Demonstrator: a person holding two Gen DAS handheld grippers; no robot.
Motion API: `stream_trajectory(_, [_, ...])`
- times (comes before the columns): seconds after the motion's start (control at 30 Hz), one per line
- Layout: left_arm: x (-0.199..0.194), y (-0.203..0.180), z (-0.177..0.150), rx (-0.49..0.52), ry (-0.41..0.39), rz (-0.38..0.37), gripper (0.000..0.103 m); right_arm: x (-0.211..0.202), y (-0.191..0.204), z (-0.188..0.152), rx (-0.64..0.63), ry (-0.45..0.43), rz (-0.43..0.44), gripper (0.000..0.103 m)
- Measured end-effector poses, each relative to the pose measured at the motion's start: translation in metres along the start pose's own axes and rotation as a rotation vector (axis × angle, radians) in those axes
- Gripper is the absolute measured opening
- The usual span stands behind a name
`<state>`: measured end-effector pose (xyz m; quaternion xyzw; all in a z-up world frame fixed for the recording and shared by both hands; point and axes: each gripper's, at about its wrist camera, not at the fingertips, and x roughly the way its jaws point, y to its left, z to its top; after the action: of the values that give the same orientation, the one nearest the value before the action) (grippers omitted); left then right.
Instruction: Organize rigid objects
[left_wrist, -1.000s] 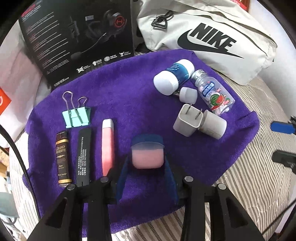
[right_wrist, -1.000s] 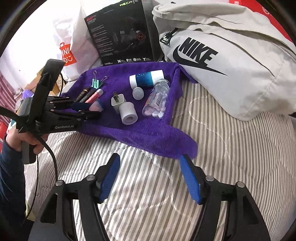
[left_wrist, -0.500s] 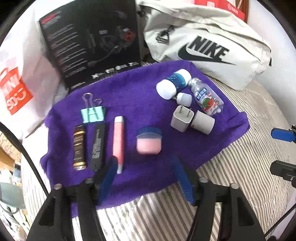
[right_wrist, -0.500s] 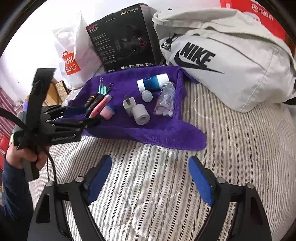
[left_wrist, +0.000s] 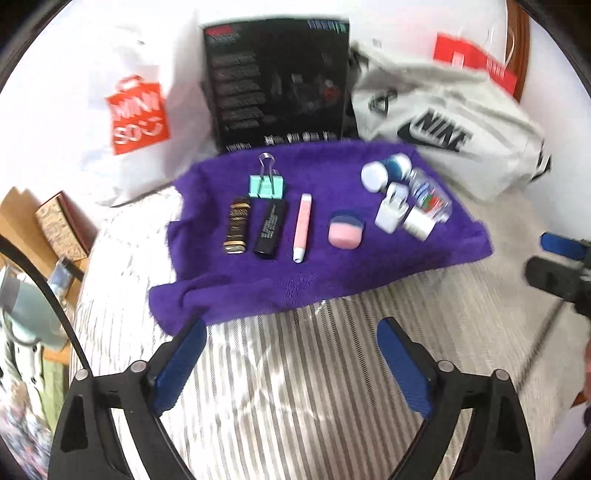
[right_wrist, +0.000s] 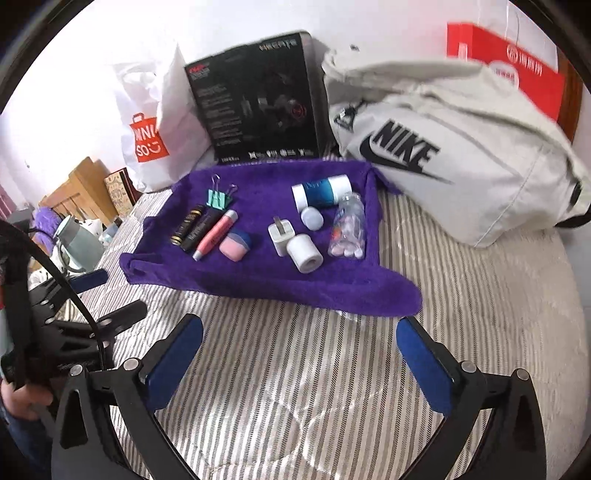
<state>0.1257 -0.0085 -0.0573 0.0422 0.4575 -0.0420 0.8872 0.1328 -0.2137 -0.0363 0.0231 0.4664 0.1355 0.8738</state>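
**Both tools empty above the striped bed, items lined up on the purple towel**

Your left tool (left_wrist: 291, 354) is spread wide and holds nothing; it hangs over the striped bed (left_wrist: 314, 387), just short of the near edge of the purple towel (left_wrist: 258, 284). Your right tool (right_wrist: 299, 354) is likewise spread apart and empty, near the same edge.

On the towel, left to right: a green binder clip (left_wrist: 266, 185) lies at the far side with its wire handles pointing away from you. In front of it, a brown lighter (left_wrist: 235, 226), a black stick (left_wrist: 270, 229) and a pink tube (left_wrist: 303, 226) lie side by side, close but apart, long axes running from you toward the black box (left_wrist: 277, 85) behind the towel. The tube's pale tip points at you. Next sits a pink jar (left_wrist: 345, 229) with a blue lid. Rightmost is a tight cluster: a white charger plug (right_wrist: 281, 236), prongs pointing away, touching a white roll (right_wrist: 304, 254); a small white cap (right_wrist: 312, 218); a blue-and-white bottle (right_wrist: 320, 191) lying crosswise; and a clear bottle of pills (right_wrist: 349, 230) on its side.
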Motion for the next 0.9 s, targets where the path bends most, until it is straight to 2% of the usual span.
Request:
stream_trajectory(0.07, [-0.014,0.004,-0.005,-0.023,-0.024,-0.011,0.101,-0.009,0.008,-0.002,-0.011,-0.015,-0.008,0.103])
stream_trajectory(0.3, [-0.043,0.012,-0.015,-0.113,-0.08,0.01,0.103,-0.037,0.023,-0.015,-0.04,-0.049,-0.047,0.103])
stream_trajectory(0.5, [-0.044,0.019,-0.022,-0.177,-0.075,0.033,0.103,-0.047,0.017,-0.022,0.006,-0.047,-0.102,0.103])
stream_trajectory(0.67, [-0.04,0.019,-0.026,-0.176,-0.067,0.045,0.103,-0.053,0.012,-0.026,0.004,-0.054,-0.173,0.103])
stream_trajectory(0.9, [-0.035,0.007,-0.025,-0.131,-0.054,0.07,0.103,-0.057,0.006,-0.028,0.017,-0.056,-0.181,0.103])
